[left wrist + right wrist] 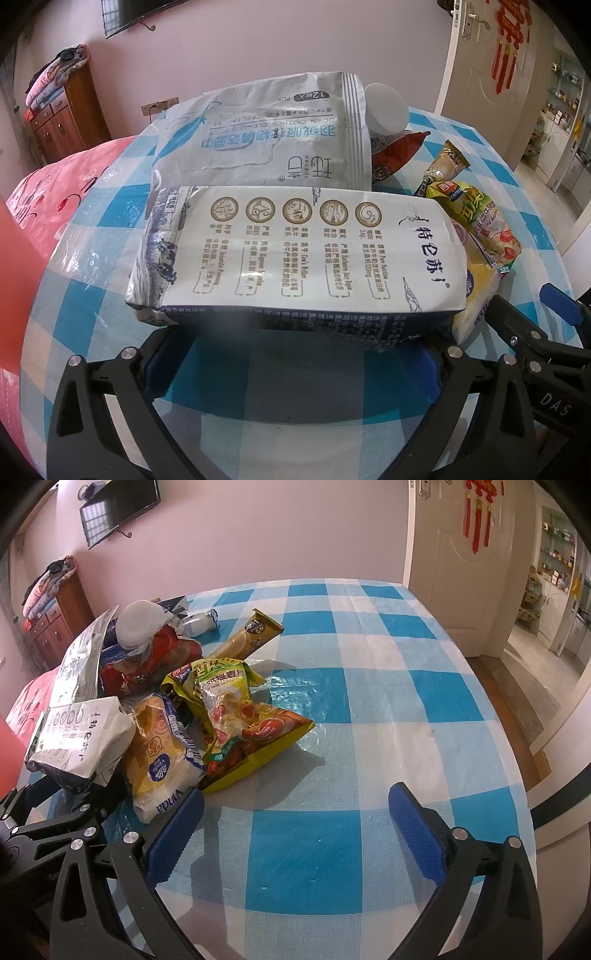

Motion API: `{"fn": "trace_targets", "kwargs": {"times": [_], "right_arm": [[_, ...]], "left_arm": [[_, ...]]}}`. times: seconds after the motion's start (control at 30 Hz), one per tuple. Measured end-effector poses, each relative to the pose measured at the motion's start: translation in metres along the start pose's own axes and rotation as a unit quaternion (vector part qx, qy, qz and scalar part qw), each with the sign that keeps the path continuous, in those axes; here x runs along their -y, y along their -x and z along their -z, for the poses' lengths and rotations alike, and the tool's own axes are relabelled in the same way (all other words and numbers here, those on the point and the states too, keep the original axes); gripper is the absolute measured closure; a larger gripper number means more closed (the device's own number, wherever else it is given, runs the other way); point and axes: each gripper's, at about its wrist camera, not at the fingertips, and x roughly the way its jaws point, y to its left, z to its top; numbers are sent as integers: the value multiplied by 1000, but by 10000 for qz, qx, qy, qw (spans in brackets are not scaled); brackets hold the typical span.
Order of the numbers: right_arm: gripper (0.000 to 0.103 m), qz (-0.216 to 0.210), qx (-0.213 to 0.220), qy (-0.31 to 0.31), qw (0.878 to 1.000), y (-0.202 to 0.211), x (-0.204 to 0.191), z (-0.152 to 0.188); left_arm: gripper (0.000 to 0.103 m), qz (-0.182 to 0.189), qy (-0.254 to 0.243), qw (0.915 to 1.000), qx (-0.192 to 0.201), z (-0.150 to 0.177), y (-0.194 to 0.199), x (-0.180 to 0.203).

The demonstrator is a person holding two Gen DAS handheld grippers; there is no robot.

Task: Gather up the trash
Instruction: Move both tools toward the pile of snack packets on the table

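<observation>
A white milk carton (295,254) lies on its side between my left gripper's (295,354) wide-set fingers, whose tips are hidden under it; contact cannot be judged. The carton also shows in the right wrist view (79,734). Behind it lies a grey wipes pack (266,136). The trash pile holds a yellow Vinda tissue pack (162,753), a yellow-green chip bag (236,716), a red bag (147,668), a white cup (142,624), a gold wrapper (247,635) and a small bottle (197,622). My right gripper (295,830) is open and empty, just right of the pile.
The table (388,701) has a blue-and-white checked cloth with bare room on its right half. A pink bed (48,199) lies to the left. A wooden cabinet (62,114) stands at the back left, and a door (461,572) at the back right.
</observation>
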Motion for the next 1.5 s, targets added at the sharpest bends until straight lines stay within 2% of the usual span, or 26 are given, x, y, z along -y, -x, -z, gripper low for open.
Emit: {"fn": "trace_targets", "kwargs": {"times": [0.27,0.37,0.47,0.63,0.9,1.27,1.5], "right_arm": [[4,240,-124,267,9993,3,-7,8],[4,205,-131,203,9995,5,-7,11],[4,52,43,39,10000,13,2,15],[4,129,406,-47,9991,39,8,13],[4,128,952,-125,9953,84,4,8],[4,246,1512,-69,9882,137,-13,12],[4,380,1755,32,9837,161,-25,13]], "left_arm": [[4,-10,23,10000,-9,1,-1,-1],[4,65,-15,10000,-16,5,2,-2],[4,165,-10,9998,108,14,19,-6],[4,294,-180,9986,398,27,48,-8],[4,328,-433,9937,976,22,95,-15],[4,487,-340,9866,1520,21,147,-36],[4,603,-251,9833,1702,25,166,-48]]}}
